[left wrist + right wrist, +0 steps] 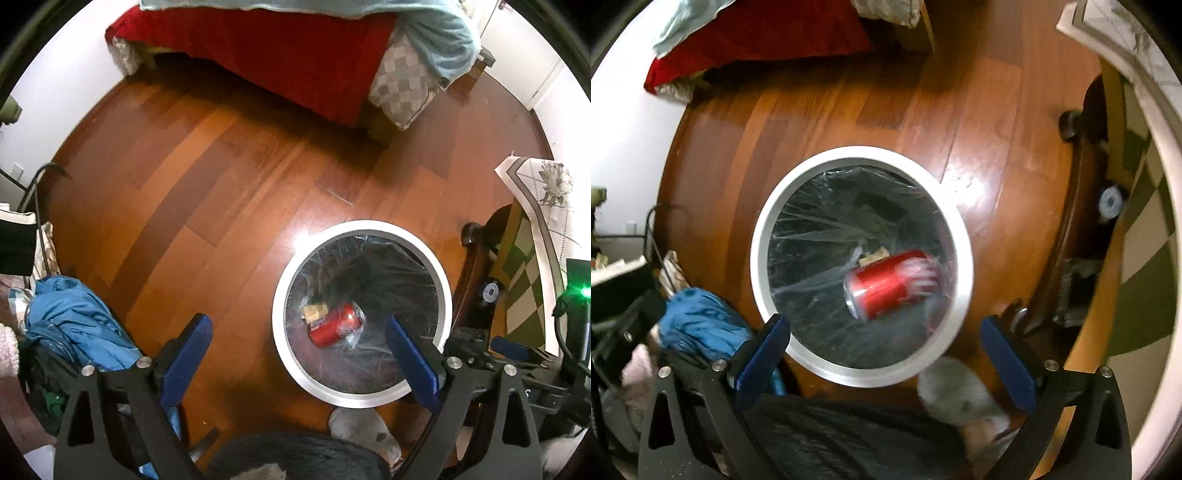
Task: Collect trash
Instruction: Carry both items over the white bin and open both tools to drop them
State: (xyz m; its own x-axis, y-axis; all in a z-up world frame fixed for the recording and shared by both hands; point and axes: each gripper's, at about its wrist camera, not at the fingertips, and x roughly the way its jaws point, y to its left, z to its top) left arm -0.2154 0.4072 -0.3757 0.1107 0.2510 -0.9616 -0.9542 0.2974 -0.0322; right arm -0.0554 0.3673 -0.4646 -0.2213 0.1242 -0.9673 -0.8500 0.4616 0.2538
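Note:
A white-rimmed round trash bin (443,280) with a clear liner stands on the wooden floor; it also shows in the right wrist view (764,236). A red soda can (330,326) lies on its side inside it, blurred in the right wrist view (890,286). A small tan scrap (314,312) lies next to the can. My left gripper (299,354) is open and empty, above the bin's left edge. My right gripper (884,350) is open and empty, above the bin's near rim.
A bed with a red cover (280,55) stands at the far side. A blue cloth heap (77,325) lies left of the bin. A table with a patterned cloth (535,229) and a dark wooden leg (476,258) is on the right. A grey slipper (364,430) sits just below the bin.

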